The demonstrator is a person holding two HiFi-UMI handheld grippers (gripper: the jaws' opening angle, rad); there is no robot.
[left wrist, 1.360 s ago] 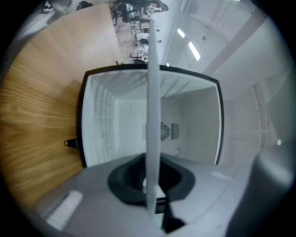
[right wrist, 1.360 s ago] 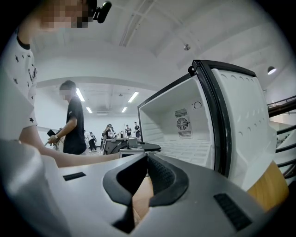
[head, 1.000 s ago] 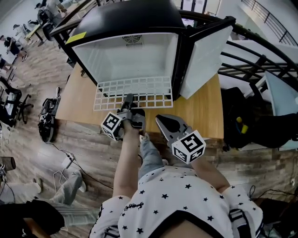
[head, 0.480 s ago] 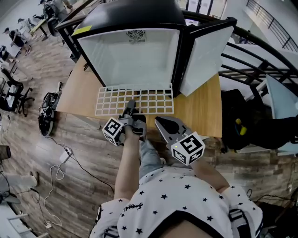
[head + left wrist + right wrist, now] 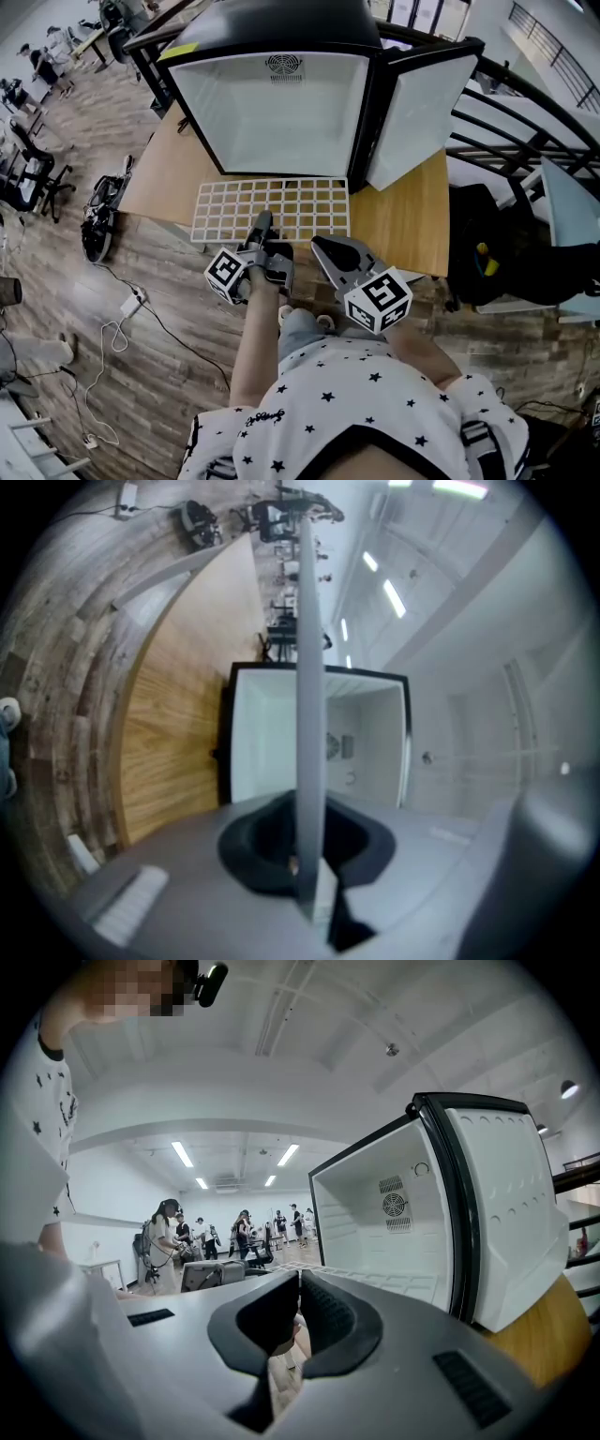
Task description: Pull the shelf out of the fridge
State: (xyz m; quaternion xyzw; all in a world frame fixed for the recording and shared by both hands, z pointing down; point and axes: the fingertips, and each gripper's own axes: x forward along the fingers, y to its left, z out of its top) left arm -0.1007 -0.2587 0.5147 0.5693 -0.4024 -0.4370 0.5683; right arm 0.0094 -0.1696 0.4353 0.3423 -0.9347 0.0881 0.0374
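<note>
Pinching the shelf (image 5: 272, 199), left gripper (image 5: 262, 219) hides its near rim; right gripper (image 5: 317, 243) jaws meet.

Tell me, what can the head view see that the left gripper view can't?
Only the head view shows the shelf's whole white grid, the right gripper and a starry shirt. Only the left gripper view shows the ceiling lights, and the shelf edge-on, a thin bar pinched by the left gripper. Both show the open fridge, the wooden table and the shelf.
</note>
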